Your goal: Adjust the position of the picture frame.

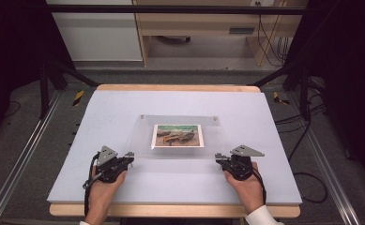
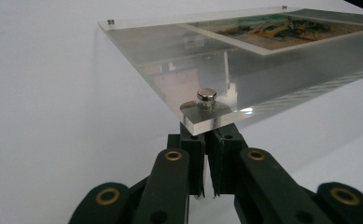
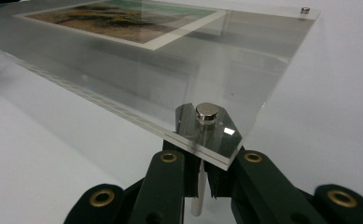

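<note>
High view: acrylic frame (image 1: 180, 136) lay mid-counter (image 1: 124, 187), long axis running L-R. Left hand-held gripper (image 1: 129, 155) & right hand-held gripper (image 1: 219, 158) each clenched on a near-corner standoff post, frame just ahead, equally near.

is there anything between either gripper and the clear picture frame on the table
Nothing visible. The left gripper sits at the near left corner of the acrylic frame, jaws closed under the corner stud. The right gripper does the same at the near right corner, around a white peg.
</note>
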Available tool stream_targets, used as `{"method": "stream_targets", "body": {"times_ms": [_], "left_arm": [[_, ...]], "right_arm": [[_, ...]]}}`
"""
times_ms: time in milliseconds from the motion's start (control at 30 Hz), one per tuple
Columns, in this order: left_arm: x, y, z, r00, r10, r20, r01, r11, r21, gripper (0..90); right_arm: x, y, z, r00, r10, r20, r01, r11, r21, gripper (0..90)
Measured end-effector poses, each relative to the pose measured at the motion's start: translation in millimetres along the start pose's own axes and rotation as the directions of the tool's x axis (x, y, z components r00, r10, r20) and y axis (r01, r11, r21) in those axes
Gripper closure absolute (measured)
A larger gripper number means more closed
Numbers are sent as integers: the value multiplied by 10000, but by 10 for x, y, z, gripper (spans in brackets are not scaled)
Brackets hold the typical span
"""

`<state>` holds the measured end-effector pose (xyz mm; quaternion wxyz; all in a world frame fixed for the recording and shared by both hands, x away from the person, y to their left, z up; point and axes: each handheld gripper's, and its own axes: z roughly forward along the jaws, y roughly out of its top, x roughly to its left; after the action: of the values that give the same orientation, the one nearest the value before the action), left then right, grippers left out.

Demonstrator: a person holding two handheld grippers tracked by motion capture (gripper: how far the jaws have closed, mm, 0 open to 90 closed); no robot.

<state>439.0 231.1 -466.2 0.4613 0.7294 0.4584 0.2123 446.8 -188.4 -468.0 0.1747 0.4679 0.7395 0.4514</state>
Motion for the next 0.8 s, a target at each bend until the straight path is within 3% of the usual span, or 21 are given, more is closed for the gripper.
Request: {"method": "stream_targets", "body": {"times_ms": [600, 767, 800], "left_arm": [[-45, -54, 29, 9998, 205, -30, -204, 9992, 354, 846], [-68, -61, 34, 9987, 500, -131, -493, 9976, 495, 833], [-80, -57, 25, 9972, 732, -173, -720, 9957, 588, 808]], "right_arm": [[-40, -40, 16, 10000, 31, 49, -33, 9995, 308, 847], [-53, -54, 24, 10000, 79, -47, -77, 9991, 417, 835], [-65, -61, 13, 9999, 133, -67, -130, 9990, 427, 770]]}}
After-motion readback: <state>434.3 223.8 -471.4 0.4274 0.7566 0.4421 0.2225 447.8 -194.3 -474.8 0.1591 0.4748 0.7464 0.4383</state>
